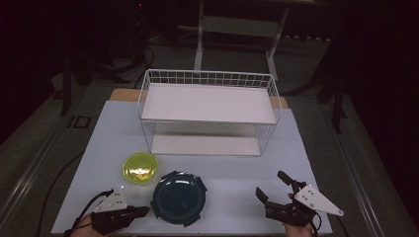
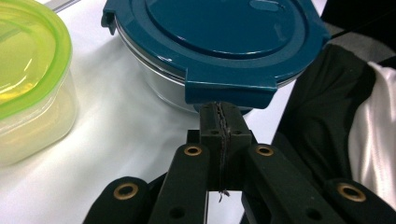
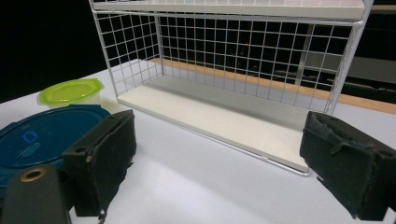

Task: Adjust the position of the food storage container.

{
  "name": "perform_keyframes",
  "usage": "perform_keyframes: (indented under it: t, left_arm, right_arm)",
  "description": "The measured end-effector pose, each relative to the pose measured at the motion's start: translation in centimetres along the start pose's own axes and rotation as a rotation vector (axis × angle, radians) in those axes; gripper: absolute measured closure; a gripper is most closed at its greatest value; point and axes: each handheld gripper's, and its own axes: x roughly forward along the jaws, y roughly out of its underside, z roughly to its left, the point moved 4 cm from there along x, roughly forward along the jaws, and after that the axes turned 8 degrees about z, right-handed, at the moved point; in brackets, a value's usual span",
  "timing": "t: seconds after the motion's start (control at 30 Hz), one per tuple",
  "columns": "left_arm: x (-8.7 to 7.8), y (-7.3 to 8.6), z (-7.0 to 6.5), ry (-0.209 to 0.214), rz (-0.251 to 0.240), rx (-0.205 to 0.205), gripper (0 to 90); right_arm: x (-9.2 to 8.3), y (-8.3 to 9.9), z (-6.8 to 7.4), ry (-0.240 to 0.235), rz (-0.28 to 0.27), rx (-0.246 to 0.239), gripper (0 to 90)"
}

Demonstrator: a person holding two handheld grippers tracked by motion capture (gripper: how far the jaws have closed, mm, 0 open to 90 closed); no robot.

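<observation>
My left fingers (image 2: 219, 122) are pressed together at the blue lid's flap (image 2: 229, 91), right fingers (image 3: 224, 168) wide open; this glass bowl (image 1: 178, 197) near the desk's front edge looks heavy and slippery.

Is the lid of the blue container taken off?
No, in the left gripper view the blue lid sits on the glass container, with its side flaps folded down over the rim.

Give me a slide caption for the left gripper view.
Left gripper, jaws shut, at a clip of the blue-lidded container, beside the green-lidded container.
</observation>
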Motion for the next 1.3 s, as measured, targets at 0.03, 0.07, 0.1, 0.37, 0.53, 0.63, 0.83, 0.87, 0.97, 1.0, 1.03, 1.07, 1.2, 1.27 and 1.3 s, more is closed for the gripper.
perform_keyframes:
  t: [0.03, 0.07, 0.1, 0.37, 0.53, 0.63, 0.83, 0.87, 0.97, 1.0, 1.03, 1.07, 1.2, 1.27, 1.3]
  left_arm:
    - [0.2, 0.0, 0.0, 0.002, 0.009, 0.004, 88.7]
    - [0.3, -0.1, 0.0, -0.004, 0.014, 0.008, 88.7]
    - [0.5, -0.1, 0.0, 0.0, 0.02, 0.005, 88.7]
    - [1.4, -0.1, 0.3, -0.02, 0.052, -0.005, 88.7]
    - [2.1, -0.8, 0.6, -0.029, 0.049, -0.016, 88.7]
    - [2.1, -1.0, 0.7, -0.04, 0.048, -0.015, 88.6]
    - [2.3, -1.1, 1.6, -0.043, 0.03, -0.041, 88.6]
    - [2.3, -1.1, 1.6, -0.042, 0.025, -0.046, 88.6]
    - [1.9, -1.1, 1.7, -0.047, 0.016, -0.052, 88.6]
    - [1.6, -1.2, 1.7, -0.048, 0.004, -0.059, 88.6]
    - [1.4, -1.3, 1.7, -0.044, -0.002, -0.06, 88.6]
    - [1.3, -1.4, 1.6, -0.048, -0.001, -0.058, 88.6]
    - [1.5, -1.6, 1.6, -0.053, 0.006, -0.055, 88.5]
    - [1.6, -1.7, 1.7, -0.057, 0.001, -0.065, 88.6]
    - [1.6, -1.8, 1.7, -0.059, 0.005, -0.068, 88.6]
  right_arm:
    - [0.0, 0.0, 0.0, 0.0, 0.0, 0.0, 10.4]
    - [0.0, 0.0, 0.0, 0.0, 0.0, 0.001, 10.3]
    - [0.0, 0.0, 0.0, -0.001, 0.001, 0.001, 10.4]
    - [0.1, 0.0, 0.0, -0.004, 0.003, 0.005, 10.4]
    - [0.0, 0.0, 0.1, -0.003, 0.003, -0.001, 10.4]
    - [0.0, 0.0, 0.0, -0.004, 0.002, 0.002, 10.3]
    - [0.0, 0.0, 0.0, -0.006, 0.0, 0.0, 10.4]
    - [0.0, 0.0, 0.0, -0.006, 0.0, -0.002, 10.4]
    - [0.0, 0.0, 0.0, -0.007, 0.001, -0.001, 10.4]
    - [0.0, 0.0, 0.0, -0.009, 0.002, 0.0, 10.4]
    - [0.0, 0.0, 0.0, -0.009, 0.003, 0.001, 10.3]
    - [0.1, 0.0, 0.0, -0.01, 0.004, 0.002, 10.4]
    - [0.1, 0.0, 0.1, -0.012, 0.004, 0.002, 10.4]
    - [0.1, 0.0, 0.1, -0.011, 0.004, 0.0, 10.4]
    - [0.0, 0.0, 0.1, -0.009, 0.004, -0.001, 10.4]
